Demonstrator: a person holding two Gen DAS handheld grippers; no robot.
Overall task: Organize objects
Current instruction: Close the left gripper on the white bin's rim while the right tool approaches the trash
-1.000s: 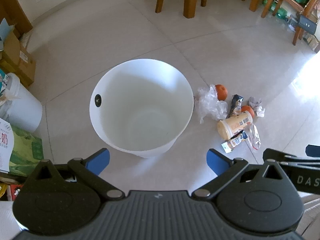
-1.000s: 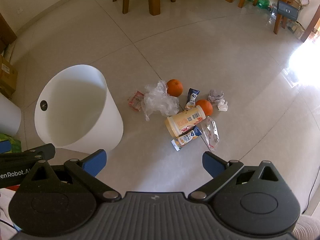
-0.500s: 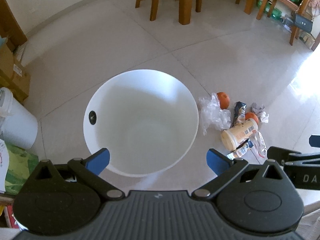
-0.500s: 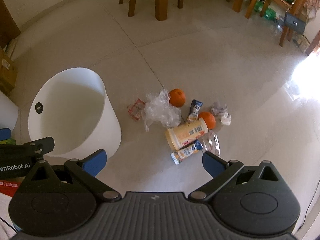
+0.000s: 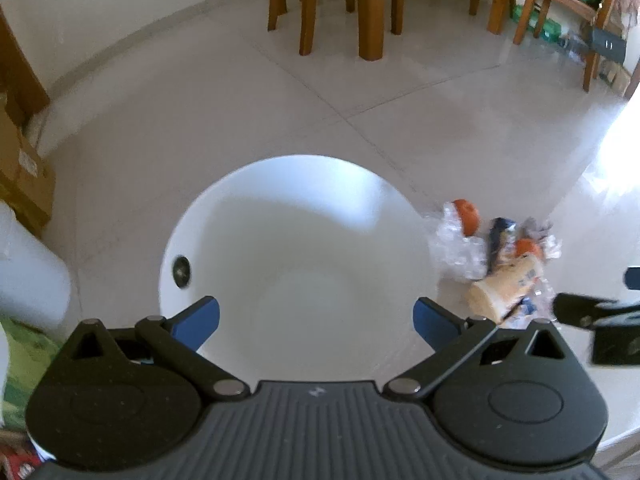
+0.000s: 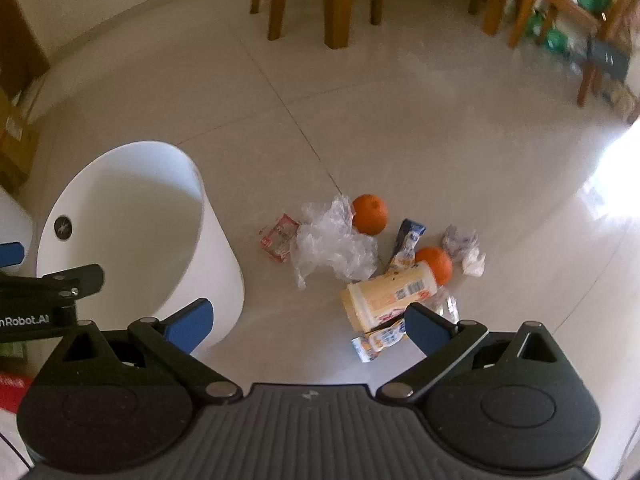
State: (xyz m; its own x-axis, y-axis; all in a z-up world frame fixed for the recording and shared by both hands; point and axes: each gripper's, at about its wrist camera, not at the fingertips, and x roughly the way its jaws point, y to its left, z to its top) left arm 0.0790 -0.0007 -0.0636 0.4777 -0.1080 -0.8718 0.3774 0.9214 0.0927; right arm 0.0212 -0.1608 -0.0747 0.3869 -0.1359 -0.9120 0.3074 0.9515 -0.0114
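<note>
Both jaws gape empty: the right gripper [image 6: 306, 322] is nearer the litter, with the toppled cream bottle [image 6: 390, 294] at centre-right, long axis slanting up-right, while the left gripper [image 5: 316, 318] overlooks the white bin [image 5: 298, 264].

The left gripper [image 5: 316, 318] hangs with its blue-padded fingers [image 5: 199, 318] spread wide apart, nothing between them. The right gripper [image 6: 307, 318] sits just to its right, level with it, jaws equally wide and empty, both pointing forward and down
</note>
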